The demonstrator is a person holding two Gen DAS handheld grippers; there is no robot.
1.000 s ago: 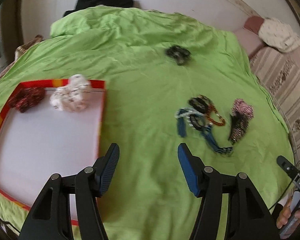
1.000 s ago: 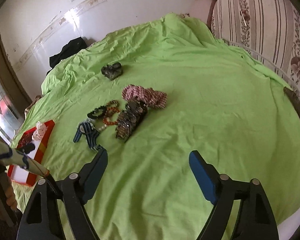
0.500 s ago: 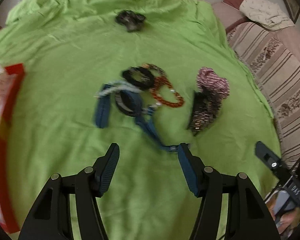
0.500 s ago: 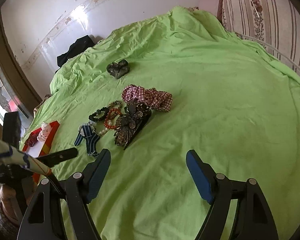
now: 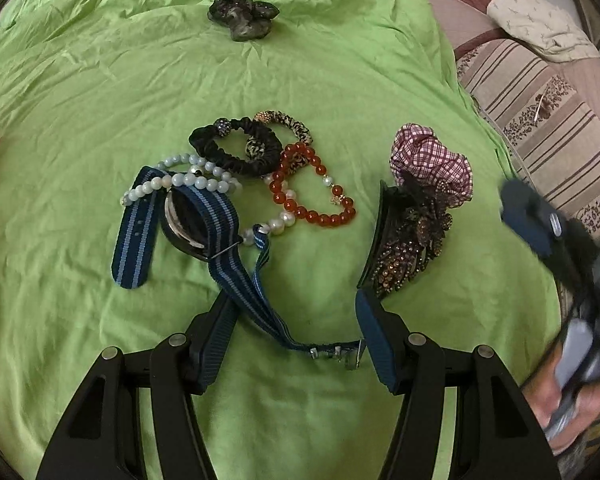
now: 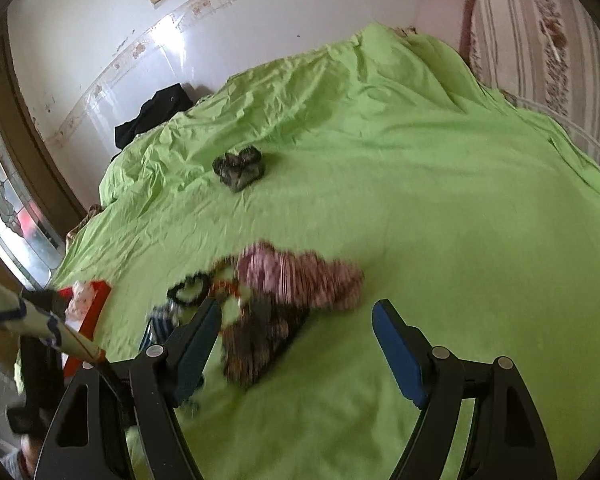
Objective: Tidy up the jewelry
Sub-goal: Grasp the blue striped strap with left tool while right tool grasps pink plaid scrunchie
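Observation:
A pile of jewelry lies on the green bedspread [image 5: 340, 80]. In the left wrist view I see a blue striped watch strap [image 5: 216, 220], a pale bead bracelet [image 5: 180, 180], a black scrunchie [image 5: 236, 152], a red bead bracelet [image 5: 312, 200], a beaded hair clip [image 5: 404, 252] and a plaid scrunchie [image 5: 432, 164]. My left gripper [image 5: 296, 320] is open, its fingers straddling the strap's buckle end. My right gripper [image 6: 296, 320] is open and empty, low over the blurred hair clip [image 6: 256, 340] and plaid scrunchie [image 6: 300, 276].
A dark scrunchie [image 5: 242, 20] lies apart, farther up the bed. A red-rimmed tray [image 6: 96, 300] with a white item sits at the left. A striped sofa [image 5: 540, 120] stands to the right. Dark clothing [image 6: 152, 112] lies by the wall.
My left gripper has swung right from the tray and come down over the jewelry pile. My right gripper has moved forward and lower toward the hair clip and plaid scrunchie.

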